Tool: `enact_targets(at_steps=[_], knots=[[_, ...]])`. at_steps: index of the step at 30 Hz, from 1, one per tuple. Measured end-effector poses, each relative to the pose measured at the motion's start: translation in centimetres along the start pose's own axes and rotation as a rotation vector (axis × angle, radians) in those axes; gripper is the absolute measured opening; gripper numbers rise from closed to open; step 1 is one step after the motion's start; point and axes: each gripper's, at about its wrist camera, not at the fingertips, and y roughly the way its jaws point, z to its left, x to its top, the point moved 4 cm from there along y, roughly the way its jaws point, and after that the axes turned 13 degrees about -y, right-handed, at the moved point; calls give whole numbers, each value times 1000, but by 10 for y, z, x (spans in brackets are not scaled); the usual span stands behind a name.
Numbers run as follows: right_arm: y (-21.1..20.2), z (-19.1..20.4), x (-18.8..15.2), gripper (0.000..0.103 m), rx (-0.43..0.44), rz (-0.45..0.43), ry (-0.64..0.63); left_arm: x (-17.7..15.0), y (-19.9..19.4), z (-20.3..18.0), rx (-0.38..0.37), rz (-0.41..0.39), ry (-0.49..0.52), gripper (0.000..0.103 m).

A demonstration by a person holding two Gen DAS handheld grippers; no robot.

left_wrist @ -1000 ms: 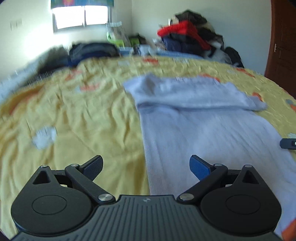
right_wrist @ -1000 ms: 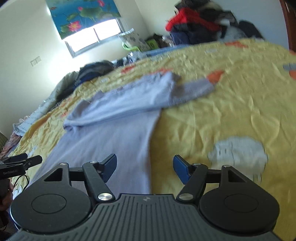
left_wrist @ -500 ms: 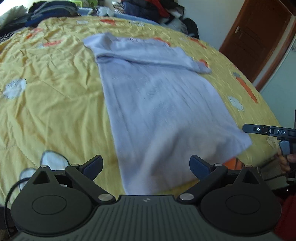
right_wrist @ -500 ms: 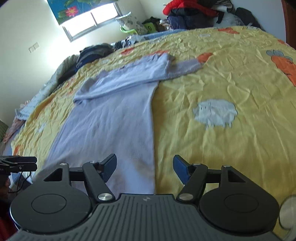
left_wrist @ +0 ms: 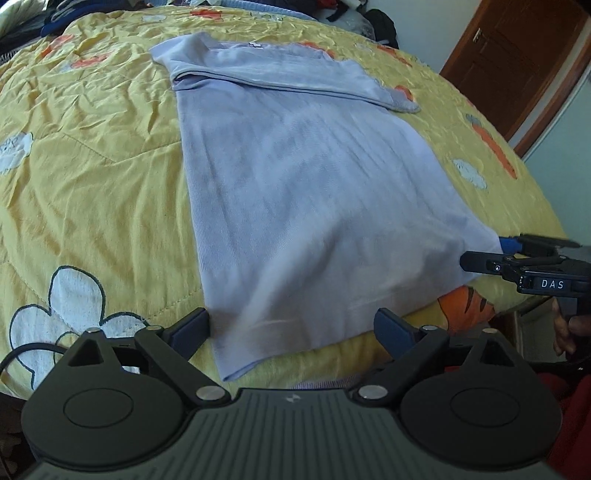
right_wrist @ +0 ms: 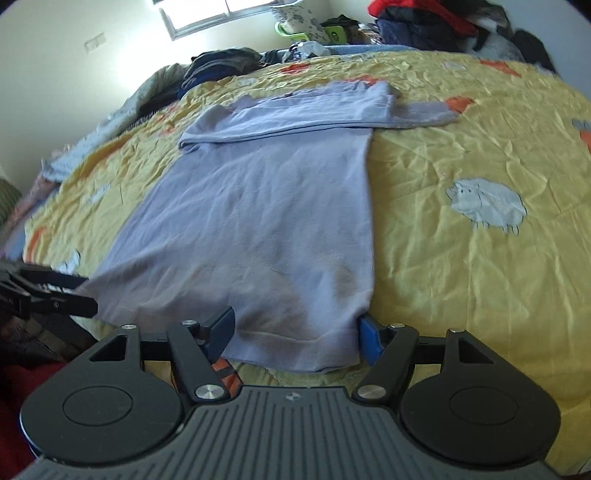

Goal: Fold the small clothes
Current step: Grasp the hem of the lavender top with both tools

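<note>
Only right-wrist view shows window (right_wrist: 210, 14), clothes pile (right_wrist: 424, 22).

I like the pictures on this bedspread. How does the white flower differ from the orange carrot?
The flower is white, with round petals and a dark outline; the carrot is orange, long and slim. The flower lies left of the shirt, close to the bed's near edge; the carrot lies right of the shirt, farther off. Both are pictures on the yellow quilt, and the shirt covers neither.
</note>
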Motion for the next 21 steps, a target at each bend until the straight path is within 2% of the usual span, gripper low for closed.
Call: enact_targets(at_steps=[3,5,8,9,12,18,21], knots=[[2,7,1,54,-16,-3,-49,0,-2,-2,45,-19,22,62],[2,9,1,43,-40,1,-82,0,-3,-2,83,-25,29,33],[1,8,0,26,-29,3,-78,0,-2,-2,76,-13,23,13],[0,7,0,19,-22,4,-73,0,-2,-3,73,-10,27,9],[-1,7,-1,13,5,-2,-57,-1,-2,-6,76,-15,42,7],[-8,-11,3,12,113,-65,106,6,-12,-8,57,-47,32,6],[-11,-14,7,12,157,-97,149,10,-18,-11,44,-76,43,6]])
